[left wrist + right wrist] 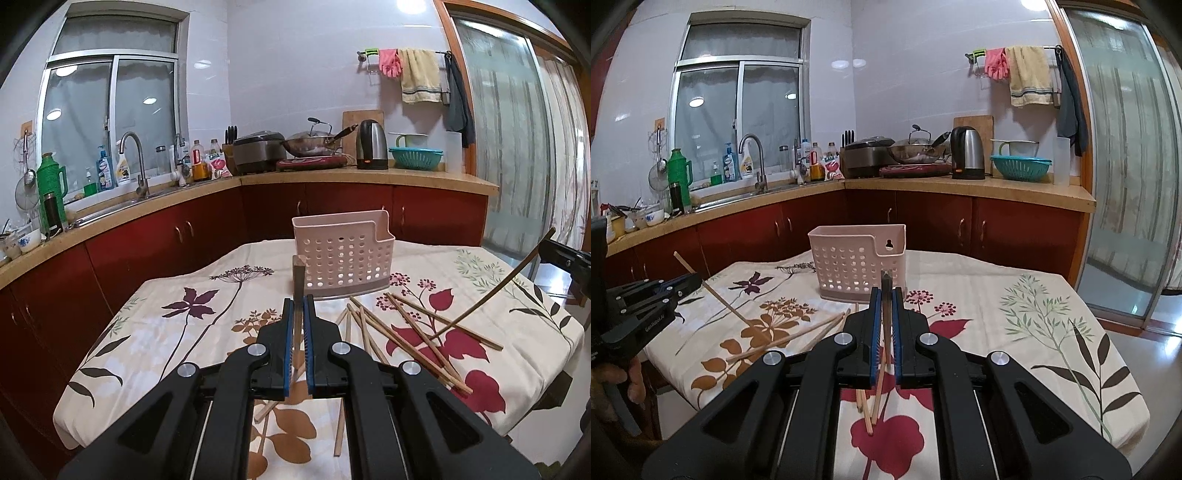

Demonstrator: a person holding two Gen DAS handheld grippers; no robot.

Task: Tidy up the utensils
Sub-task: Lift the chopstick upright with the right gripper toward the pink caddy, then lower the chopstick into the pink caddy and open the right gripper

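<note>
A pink perforated utensil holder (pixel 343 254) stands upright on the flowered table; it also shows in the right wrist view (pixel 858 260). My left gripper (pixel 299 306) is shut on a wooden chopstick (pixel 298 273) that points toward the holder. My right gripper (pixel 885 295) is shut on a darker chopstick (pixel 885 286), also aimed at the holder. Several loose chopsticks (pixel 410 332) lie on the cloth in front of the holder. The right gripper's chopstick shows at the right in the left wrist view (pixel 491 295), and the left gripper's chopstick shows at the left in the right wrist view (pixel 716 295).
The table (pixel 1052 314) has a flowered cloth and drops off at its right and near edges. Red cabinets and a counter with sink, kettle (pixel 371 146), wok and teal colander stand behind. A sliding glass door is at the right.
</note>
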